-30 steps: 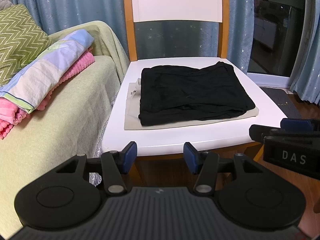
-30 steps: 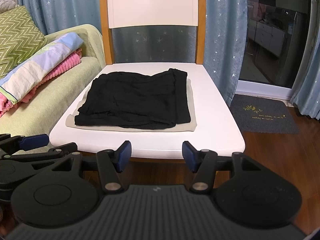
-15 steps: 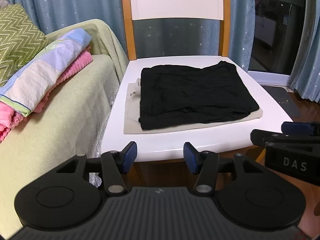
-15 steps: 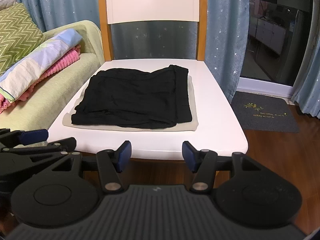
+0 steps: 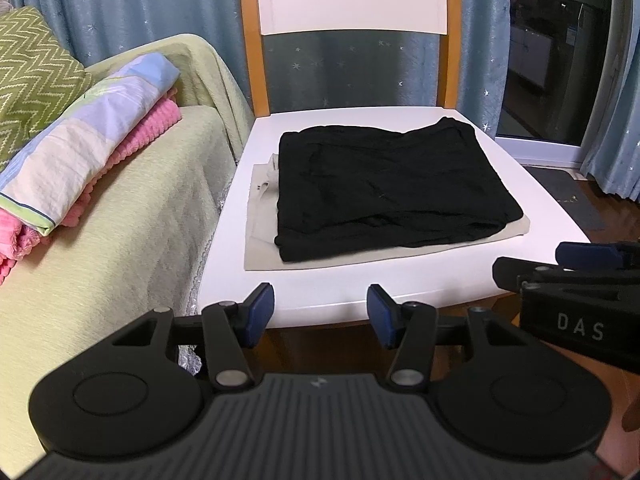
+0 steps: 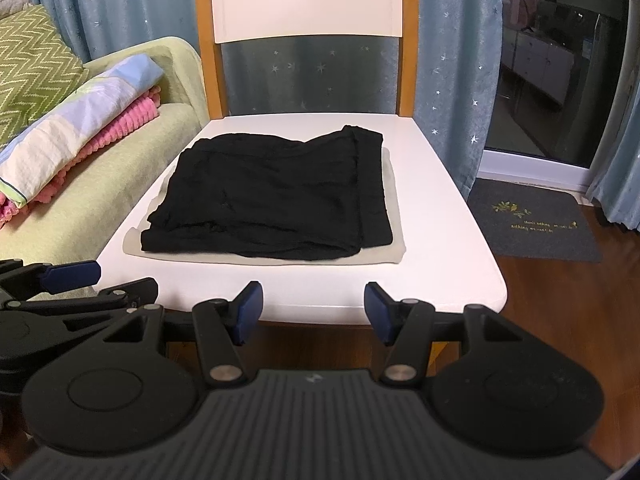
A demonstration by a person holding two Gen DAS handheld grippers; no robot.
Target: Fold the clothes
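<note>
1. The left tongs [image 5: 320, 312] and right tongs [image 6: 313, 312] hang spread and empty, just off the front edge of the white chair seat [image 6: 440, 216].
2. On the seat, the black garment [image 6: 272, 200] lies folded flat atop a folded beige garment [image 5: 260, 240].
3. Judging by that neat stack, the folding looks essentially finished; no unfolded clothes are visible.

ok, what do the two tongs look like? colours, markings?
Both alike: the left tongs and right tongs are matte black plastic, with a ribbed grey-black body, round side discs, silver pivot screws and dark blue finger pads. White "DAS" lettering shows on the right unit's side.
</note>
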